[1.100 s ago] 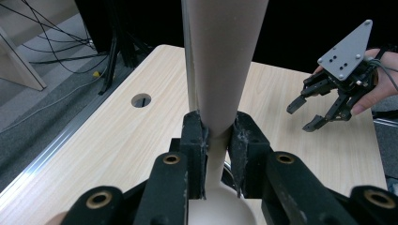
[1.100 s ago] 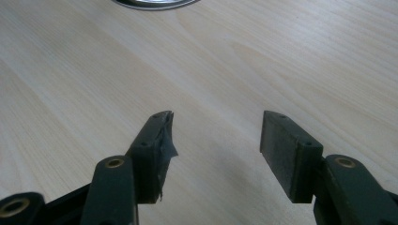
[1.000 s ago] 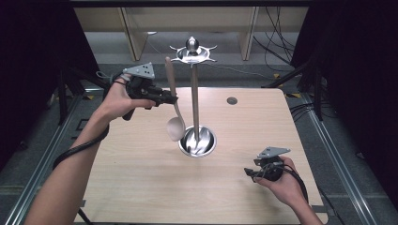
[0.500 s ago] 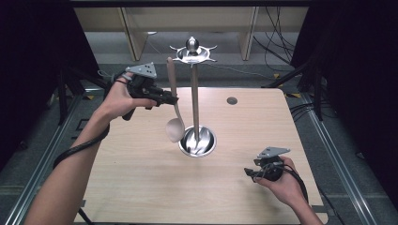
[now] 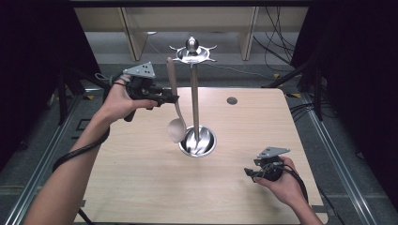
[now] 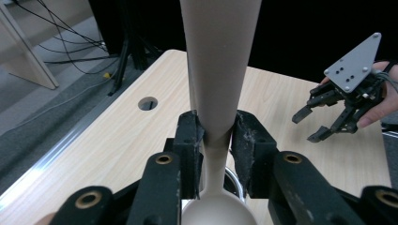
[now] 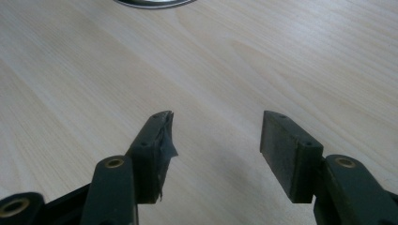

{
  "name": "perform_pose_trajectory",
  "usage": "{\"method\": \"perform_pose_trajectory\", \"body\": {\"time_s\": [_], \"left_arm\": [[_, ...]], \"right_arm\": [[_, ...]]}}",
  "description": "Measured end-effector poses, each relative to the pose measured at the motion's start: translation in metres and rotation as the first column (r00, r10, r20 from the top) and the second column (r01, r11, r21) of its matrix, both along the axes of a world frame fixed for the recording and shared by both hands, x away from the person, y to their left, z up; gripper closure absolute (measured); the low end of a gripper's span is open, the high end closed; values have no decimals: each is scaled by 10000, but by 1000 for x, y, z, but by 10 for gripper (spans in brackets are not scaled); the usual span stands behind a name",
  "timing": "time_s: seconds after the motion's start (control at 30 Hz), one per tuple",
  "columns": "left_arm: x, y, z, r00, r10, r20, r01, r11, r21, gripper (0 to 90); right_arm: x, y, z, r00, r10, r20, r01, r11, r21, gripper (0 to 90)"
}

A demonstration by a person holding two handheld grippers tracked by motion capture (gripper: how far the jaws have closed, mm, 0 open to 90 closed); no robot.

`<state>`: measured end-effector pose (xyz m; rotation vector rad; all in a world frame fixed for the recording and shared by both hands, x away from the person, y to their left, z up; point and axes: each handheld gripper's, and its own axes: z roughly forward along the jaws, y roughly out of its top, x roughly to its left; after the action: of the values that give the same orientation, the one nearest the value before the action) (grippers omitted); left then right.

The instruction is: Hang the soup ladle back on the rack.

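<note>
One beige long-handled spoon point(image 5: 174, 105) hangs from the crown of the tall steel utensil stand point(image 5: 195, 93), so hanging looks done, while the left gripper point(image 6: 217, 133) has just been loosening its fingers around the handle, withdrawal remaining; the right gripper point(image 7: 213, 140) rests released beside the stand's base.

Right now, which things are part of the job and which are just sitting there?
Part of the job:
- beige spoon
- metal hanging stand
- left gripper, its jaws just easing open around the spoon's handle

Just there:
- right gripper, open over the table
- hole in the table
</note>
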<state>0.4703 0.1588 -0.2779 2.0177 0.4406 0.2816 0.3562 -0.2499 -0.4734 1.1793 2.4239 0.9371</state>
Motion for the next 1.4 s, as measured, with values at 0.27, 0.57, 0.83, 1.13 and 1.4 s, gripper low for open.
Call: {"method": "perform_pose_trajectory", "body": {"time_s": [0.27,0.57,0.83,1.13,1.4], "left_arm": [[-16,12,-5,9954,686,672,-666,9973,-322,553],[-54,39,-24,9742,1850,1292,-1720,9795,-1050,389],[-89,67,-56,9443,3055,1226,-2877,9469,-1436,344],[-115,81,-102,9261,3477,1466,-3421,9376,-627,328],[-128,89,-161,9250,3722,770,-3743,9272,146,315]], "right_arm": [[0,0,0,10000,-9,-4,9,10000,4,446],[-2,3,-1,9994,-331,139,327,9991,280,447],[-2,4,-1,9992,-360,190,354,9989,313,447],[-2,4,-1,9992,-366,185,360,9989,308,447],[-2,0,3,9998,-40,-187,38,9999,-102,447]]}}
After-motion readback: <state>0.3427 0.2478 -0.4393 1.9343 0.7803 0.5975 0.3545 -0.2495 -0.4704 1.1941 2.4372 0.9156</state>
